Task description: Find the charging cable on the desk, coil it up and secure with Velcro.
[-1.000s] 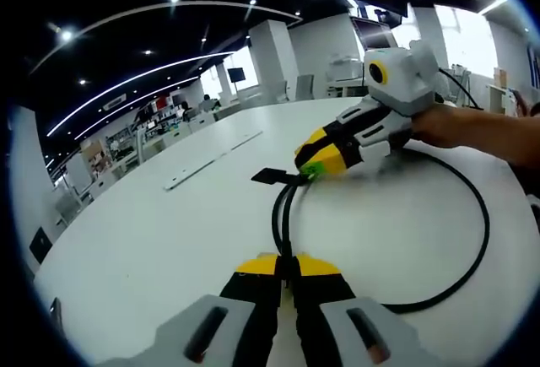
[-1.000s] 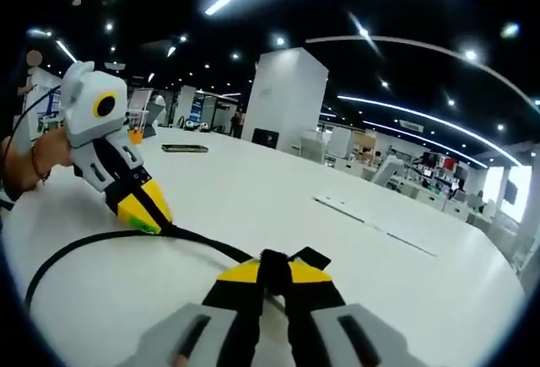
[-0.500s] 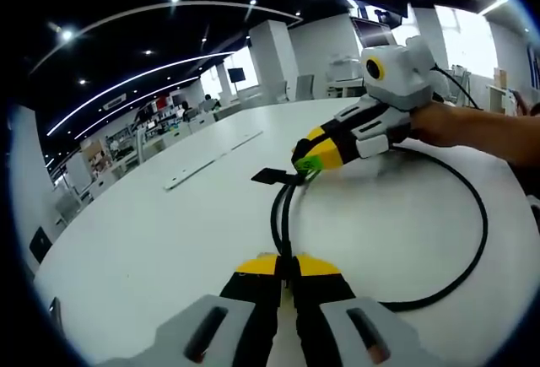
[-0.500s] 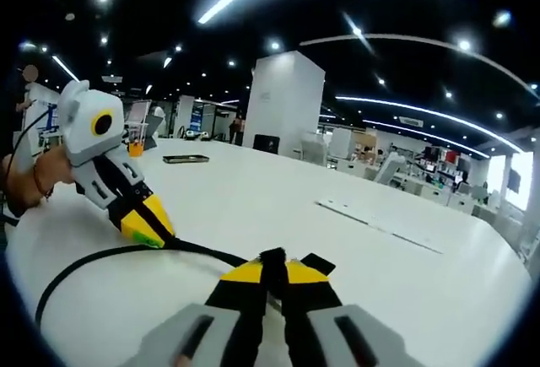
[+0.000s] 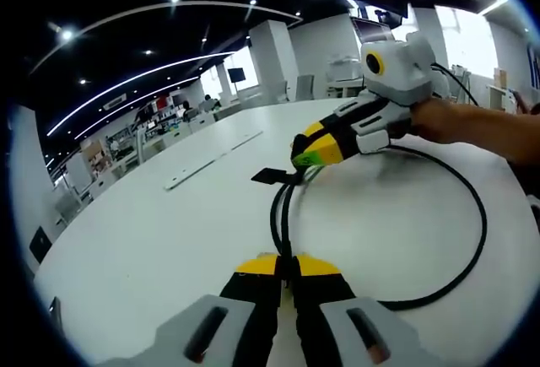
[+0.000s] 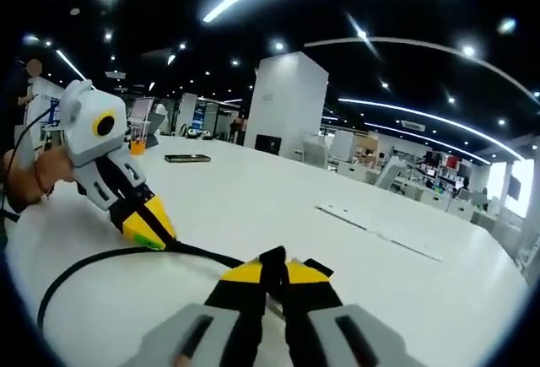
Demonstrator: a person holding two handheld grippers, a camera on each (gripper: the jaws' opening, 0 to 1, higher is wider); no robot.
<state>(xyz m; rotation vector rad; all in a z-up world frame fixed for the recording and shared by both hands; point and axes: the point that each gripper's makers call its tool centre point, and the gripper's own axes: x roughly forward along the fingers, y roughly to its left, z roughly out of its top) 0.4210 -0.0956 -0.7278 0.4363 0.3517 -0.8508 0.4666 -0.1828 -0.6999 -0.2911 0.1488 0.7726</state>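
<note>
Black cable (image 5: 472, 240), white desk (image 5: 152, 240), yellow-and-black fingers (image 5: 261, 278).

No readable text, labels, brands or numbers anywhere in either view right now. The far screens and wall panels in the hall are too blurred and small to make out, and nothing printed can be read on the white bench (image 5: 152, 240).

The right gripper (image 6: 272, 272) has its yellow-tipped jaws closed on the black charging cable (image 6: 101, 261), which curves away to its left across the white desk (image 6: 278, 207). The left gripper (image 6: 150, 230) pinches the same cable there, held by a hand (image 6: 40, 173). Ahead and to the left lies a dark flat phone-like object (image 6: 187, 159).
</note>
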